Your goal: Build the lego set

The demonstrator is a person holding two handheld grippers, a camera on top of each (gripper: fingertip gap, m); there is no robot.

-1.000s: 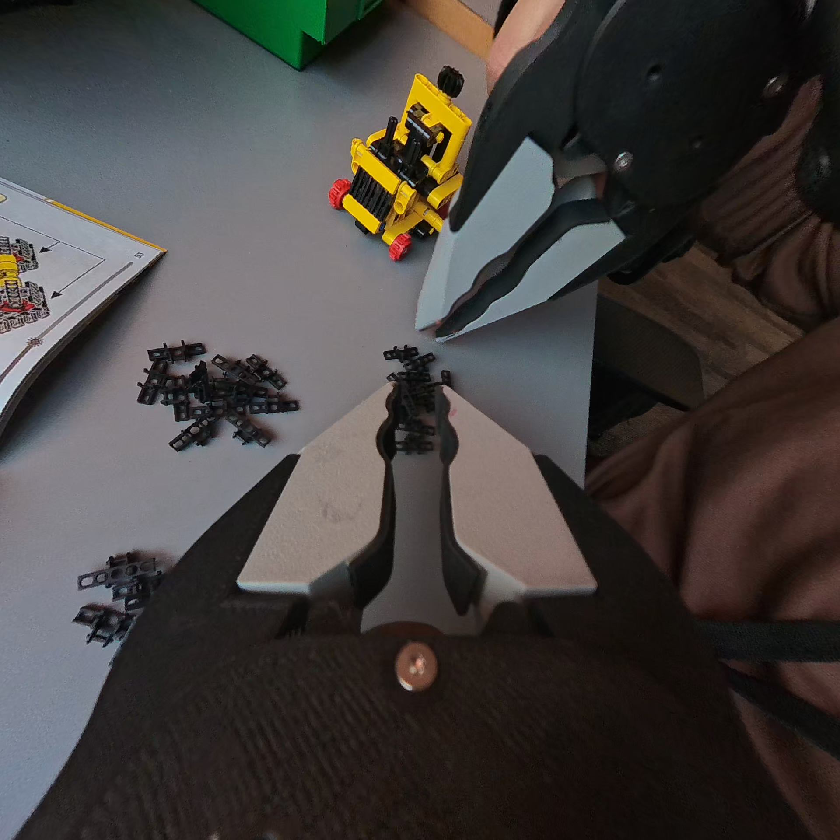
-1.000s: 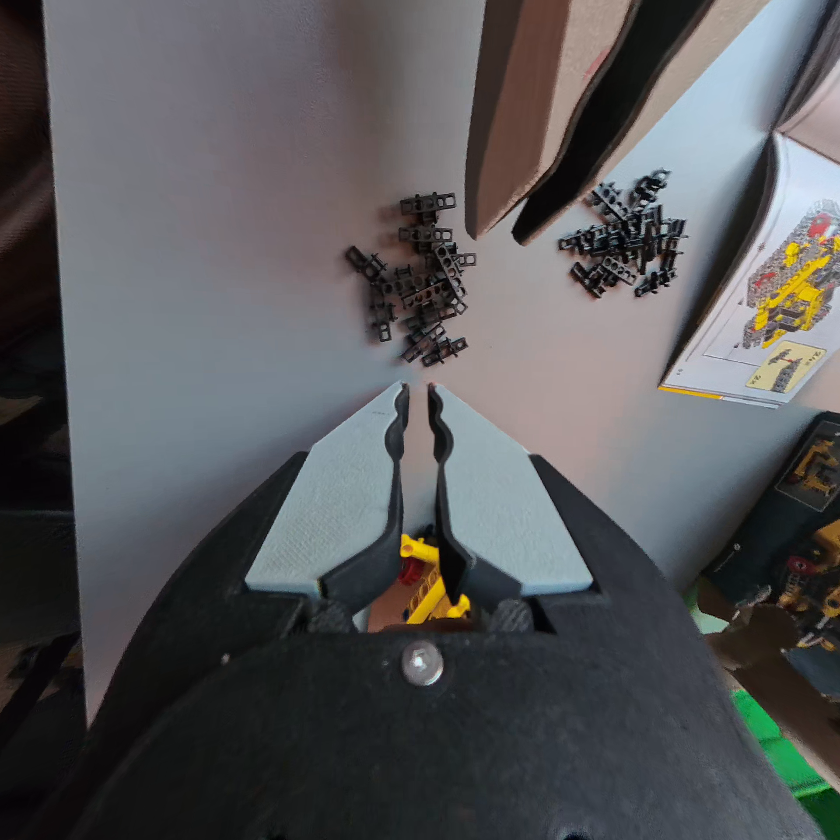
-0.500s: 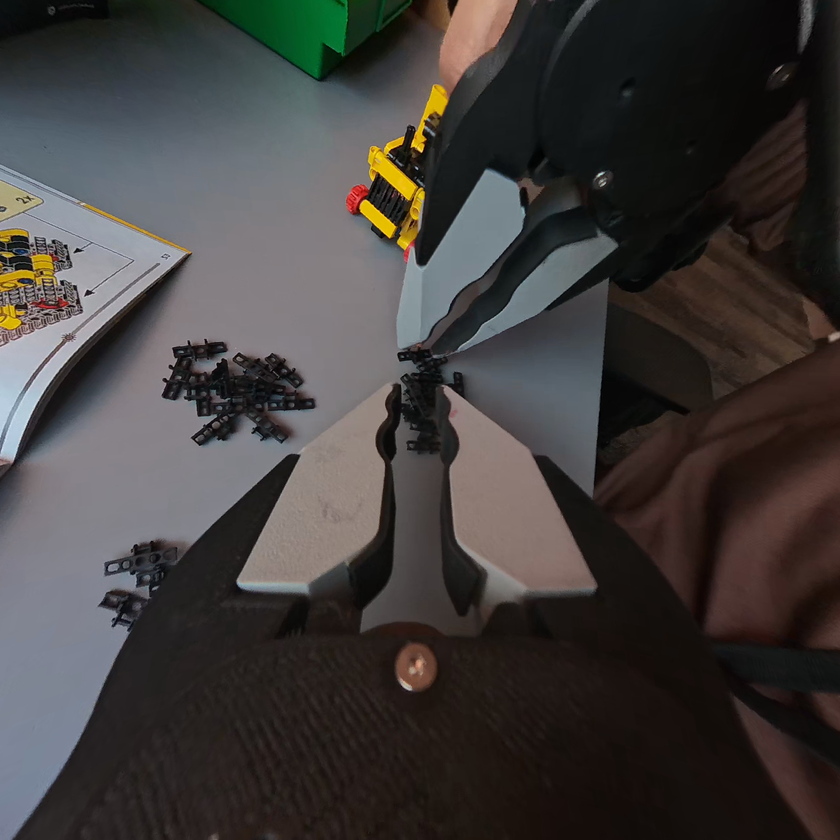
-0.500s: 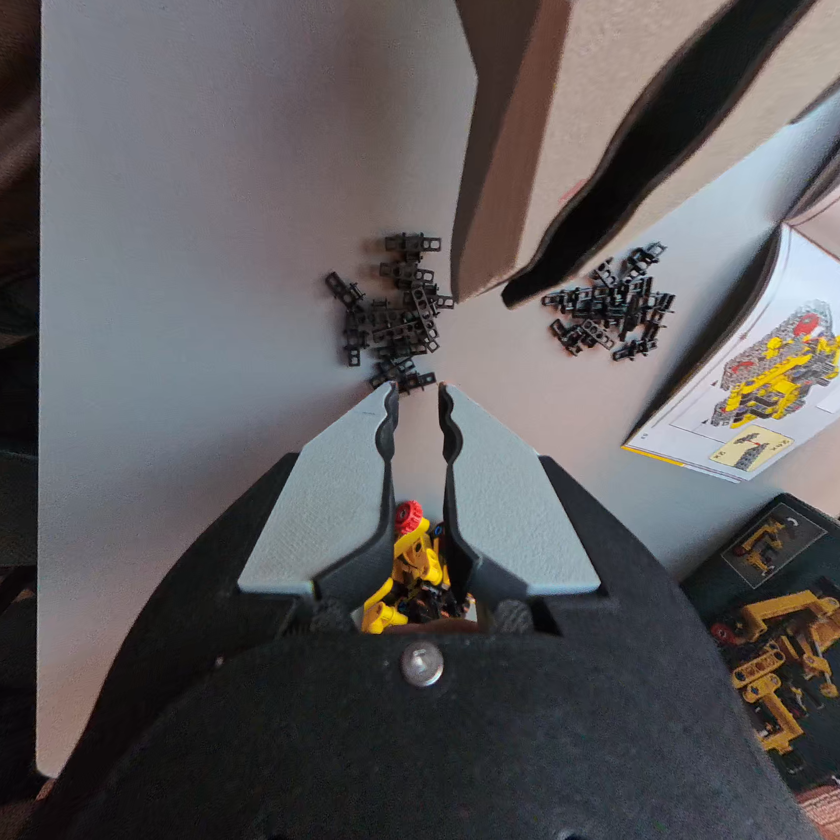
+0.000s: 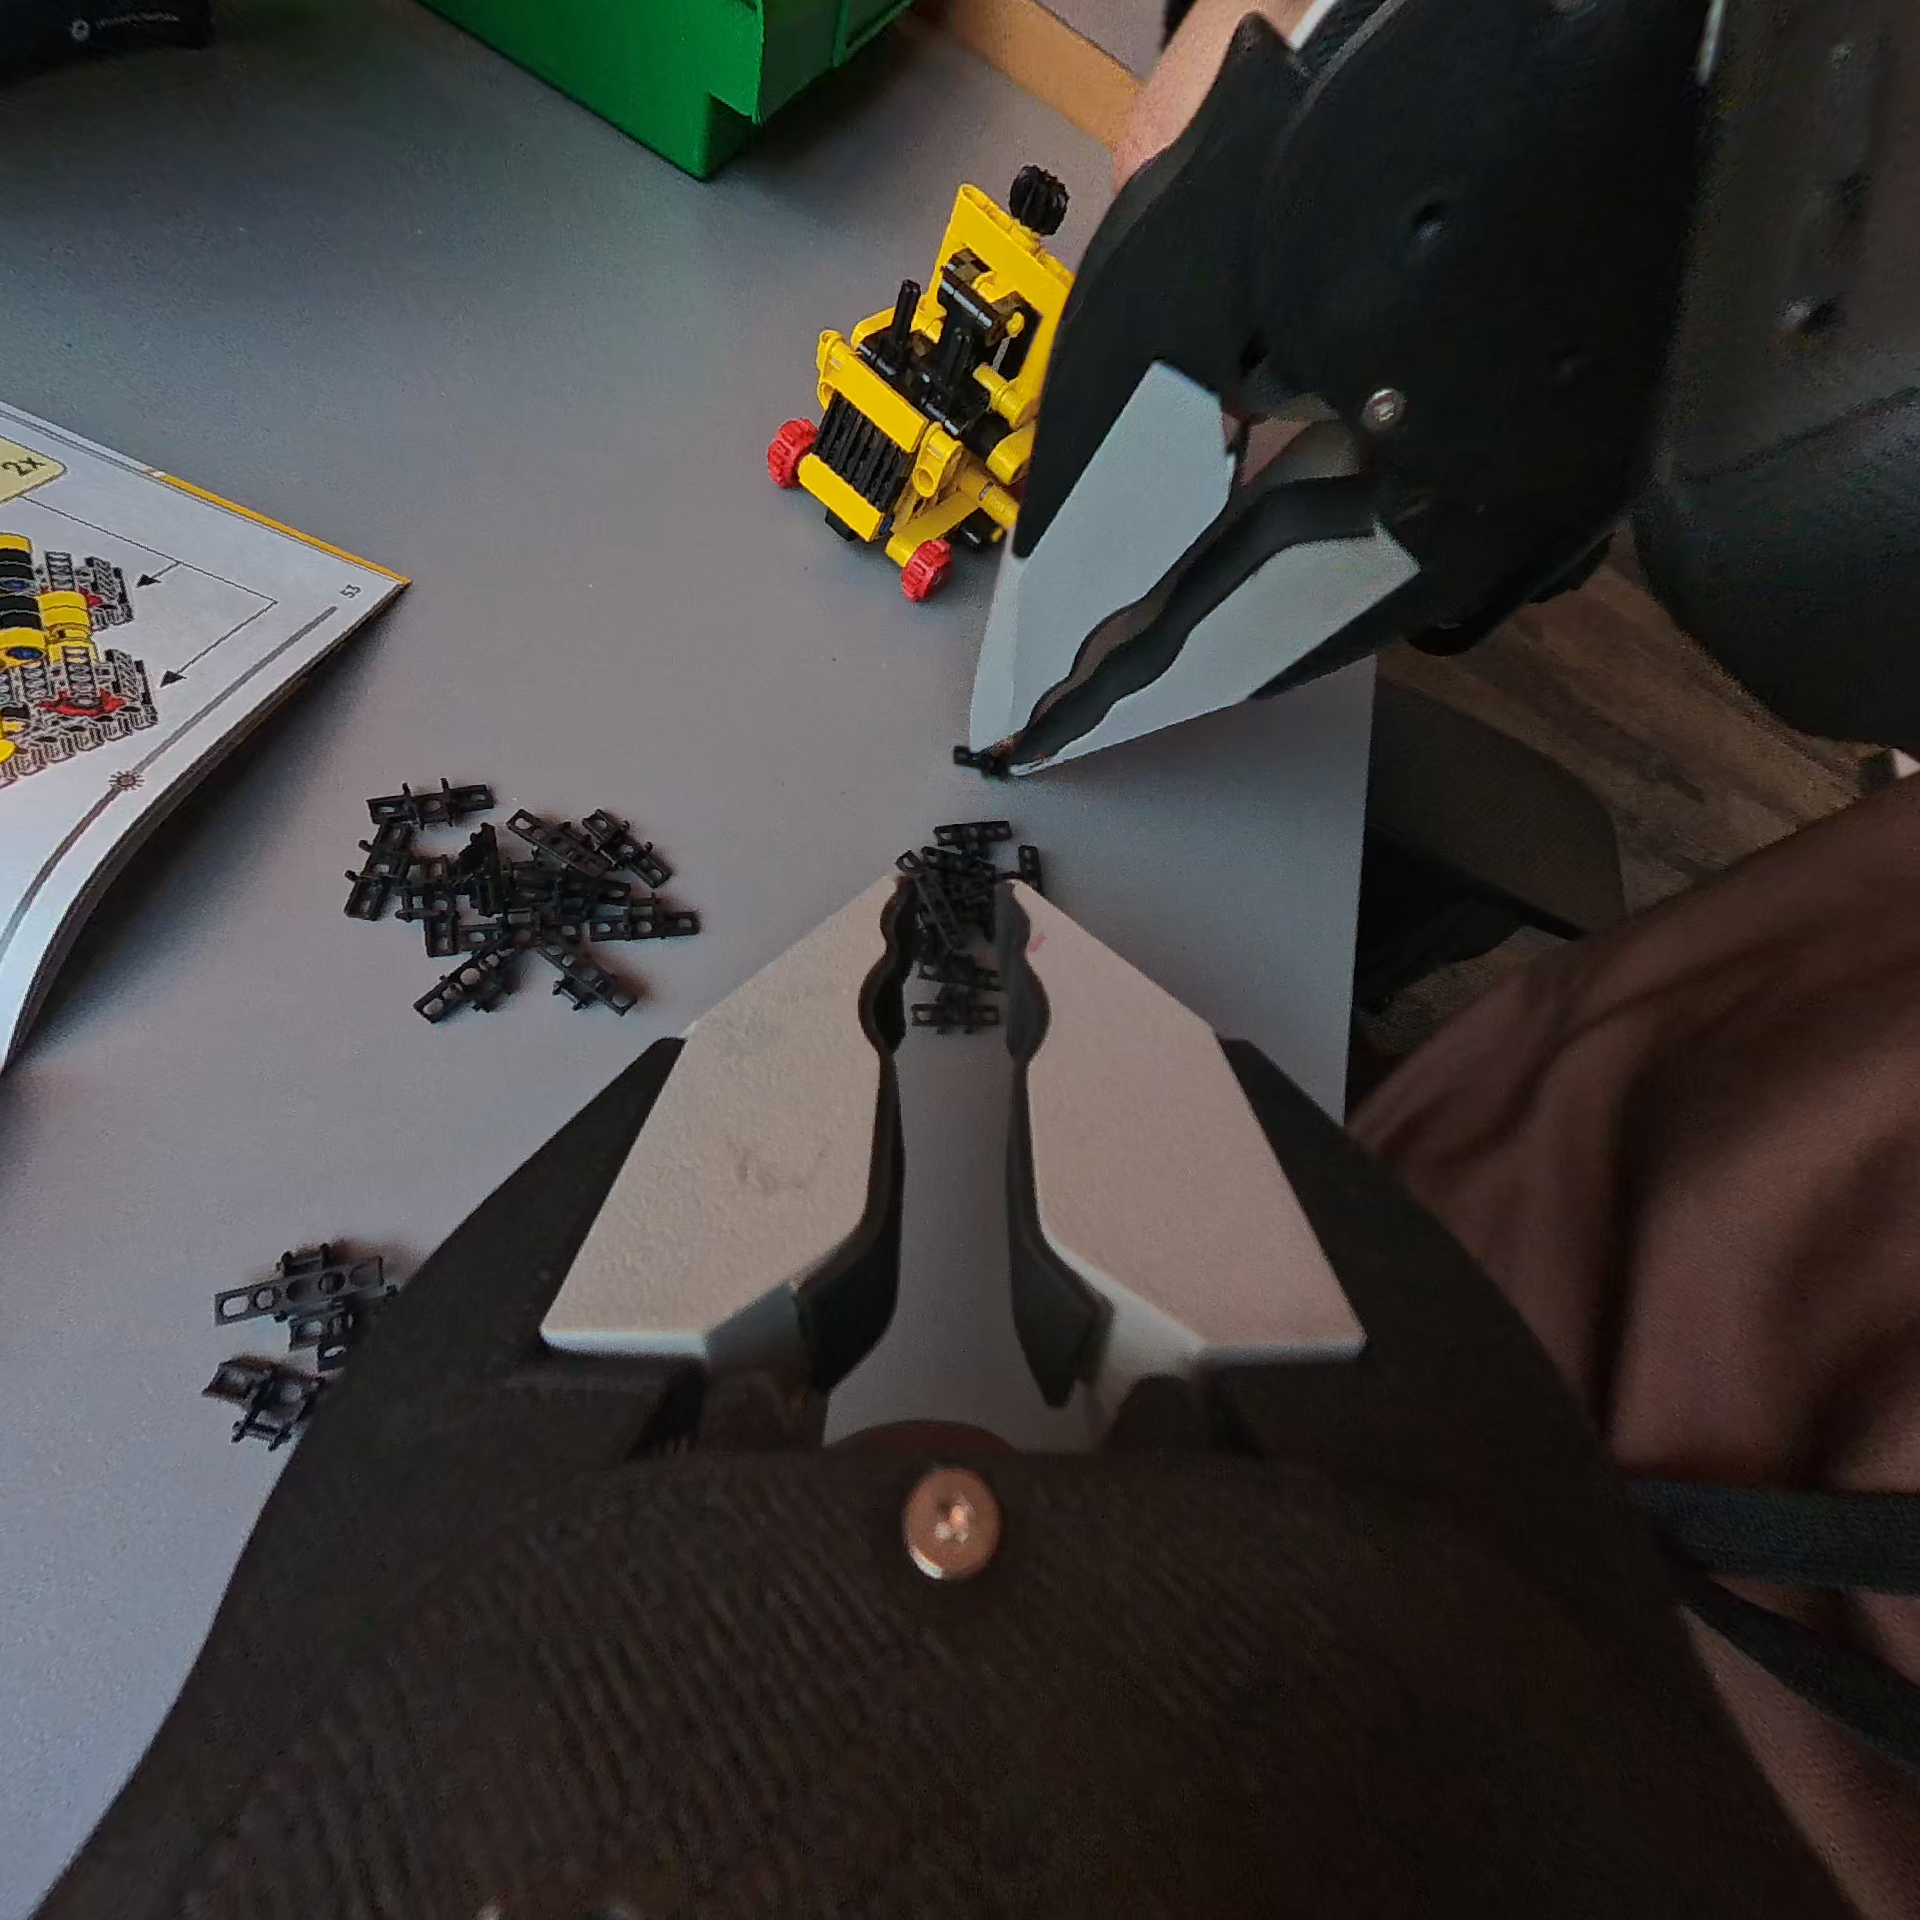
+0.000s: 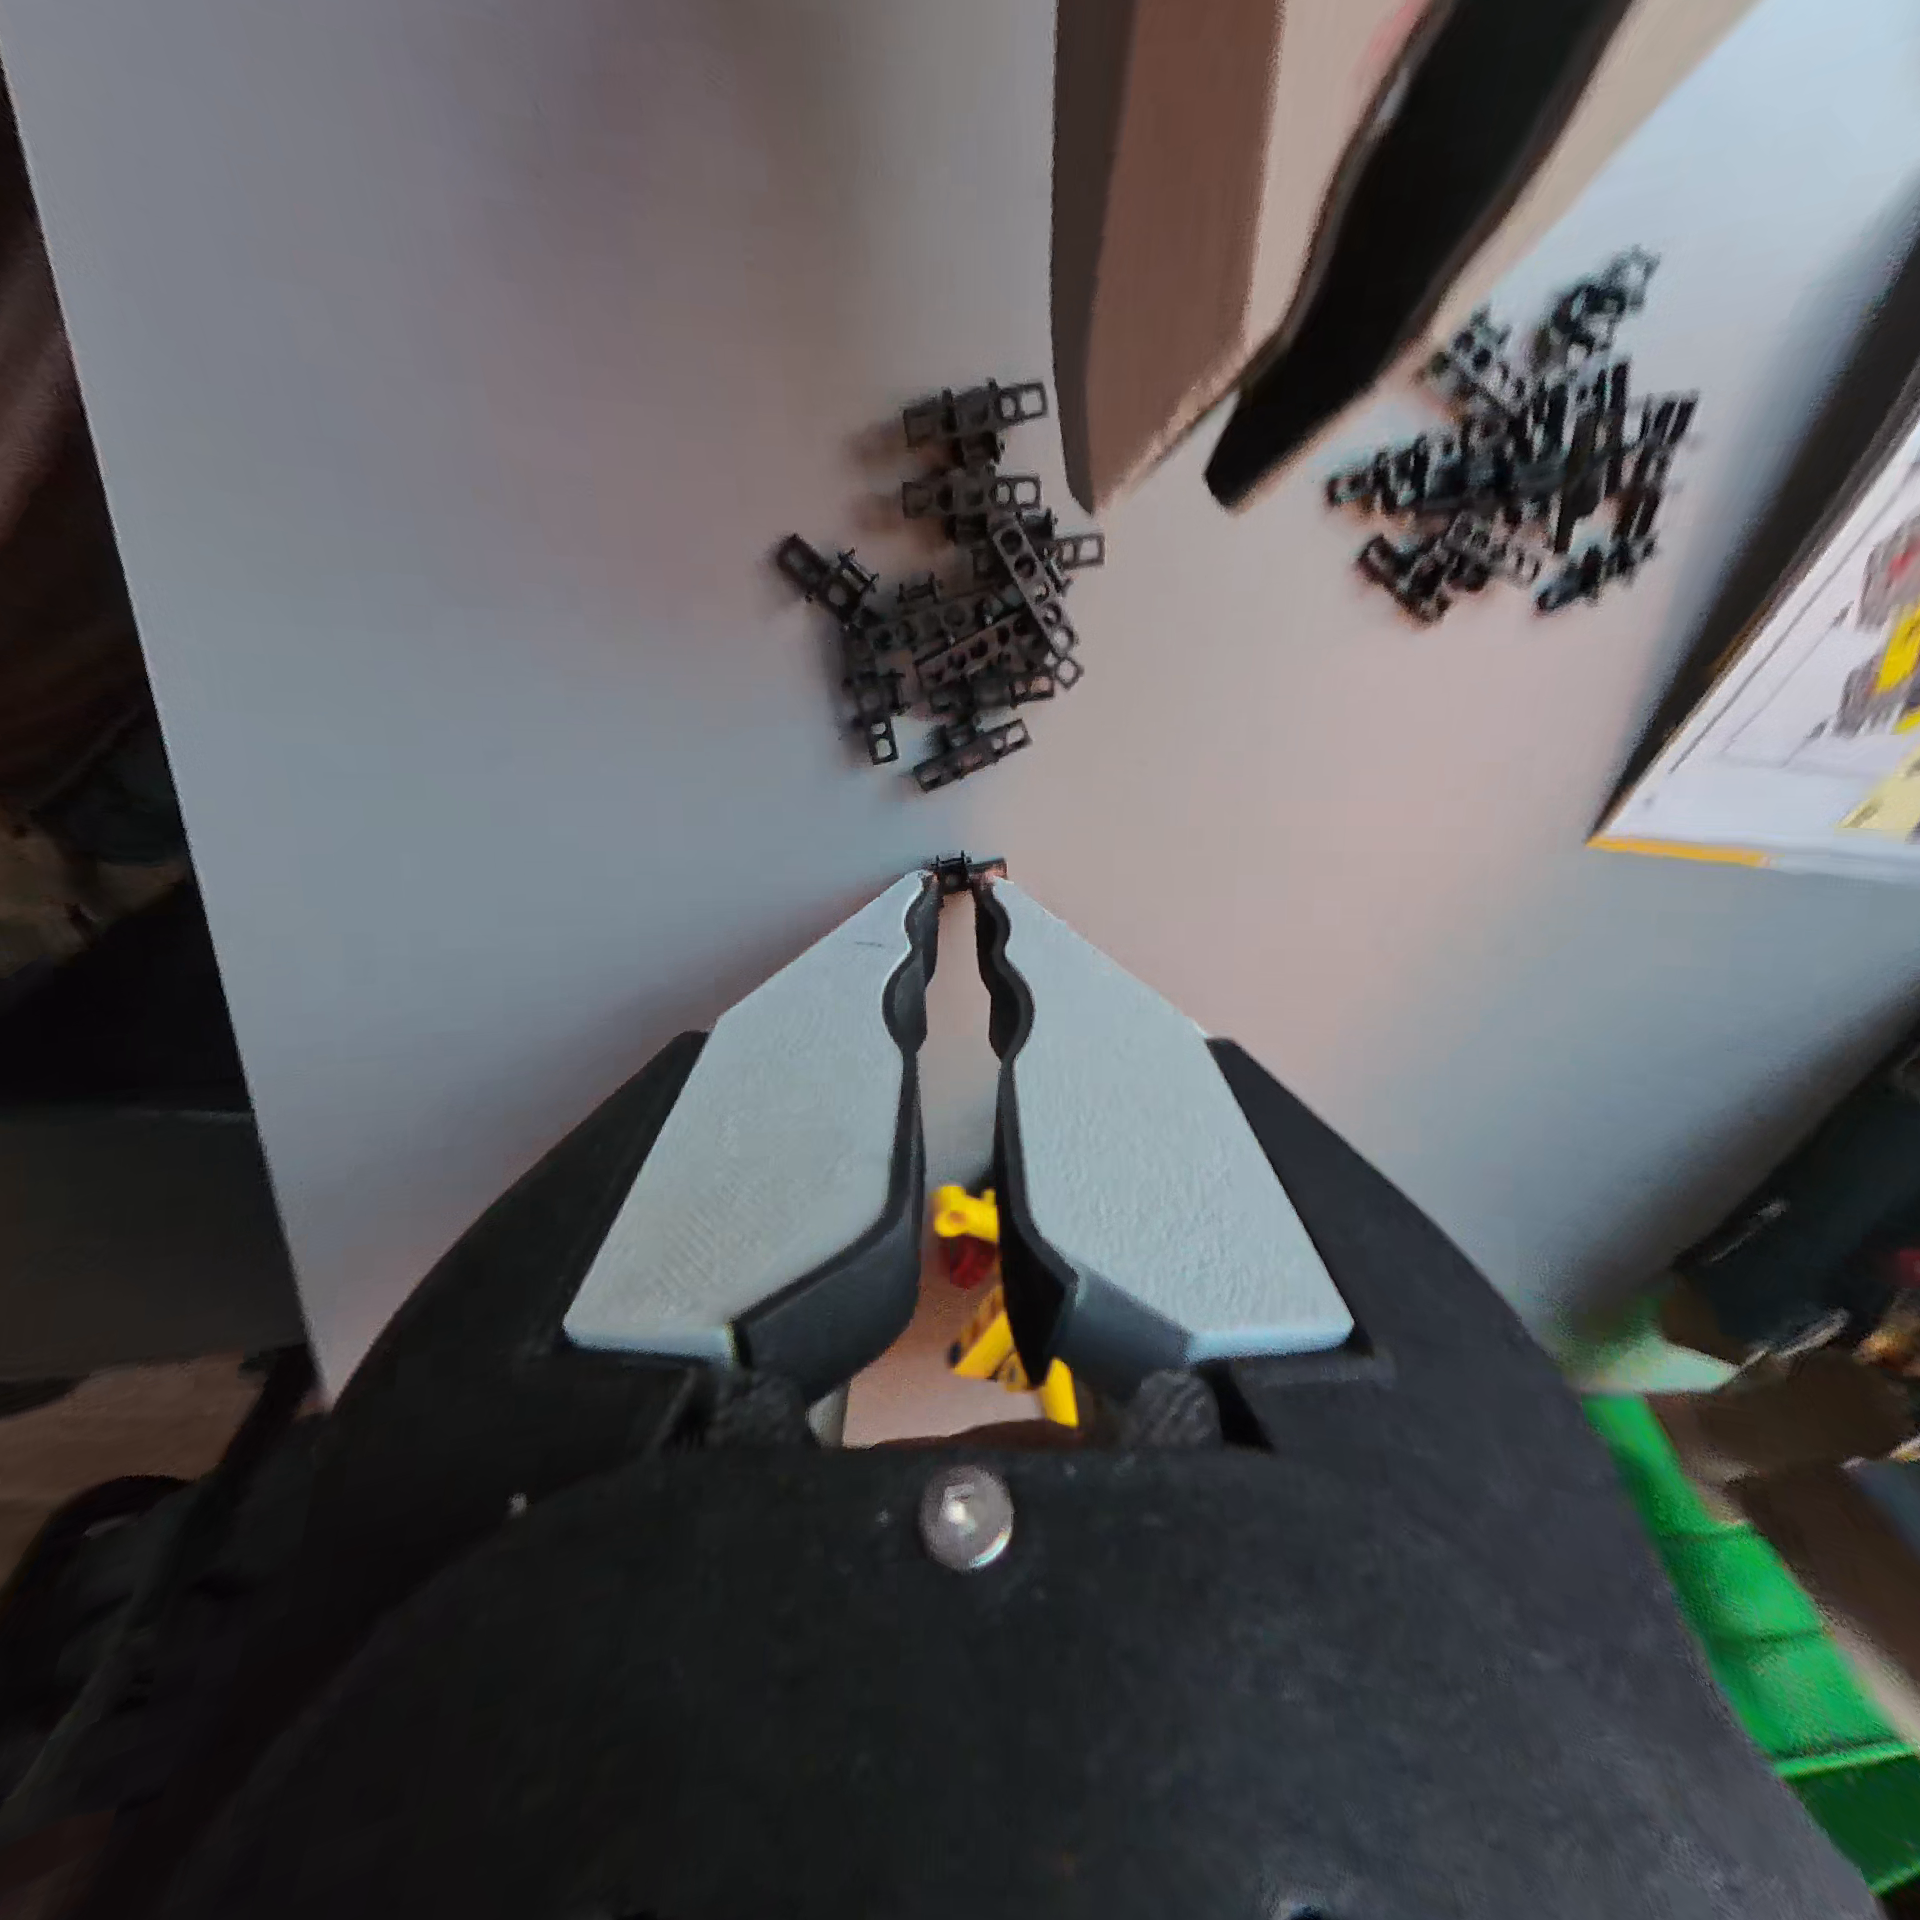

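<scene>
Both wrist views look down closely, facing each other, sharing the black link pile [image 5: 961,925] [image 6: 961,592]

The only print sits on the open instruction booklet [image 5: 156,644] lying at the left of the grey table [image 5: 582,343]. Its page carries a small yellow tag [image 5: 26,468] with a short black count mark by the upper edge, a tiny page number [image 5: 351,590] at the outer corner, and two thin black arrows [image 5: 156,577] pointing at the drawn build step. A dark item [image 5: 104,21] at the table's far left corner bears a line of pale lettering, too small to make out. In the right wrist view the booklet [image 6: 1818,727] is blurred and none of its print can be read
</scene>
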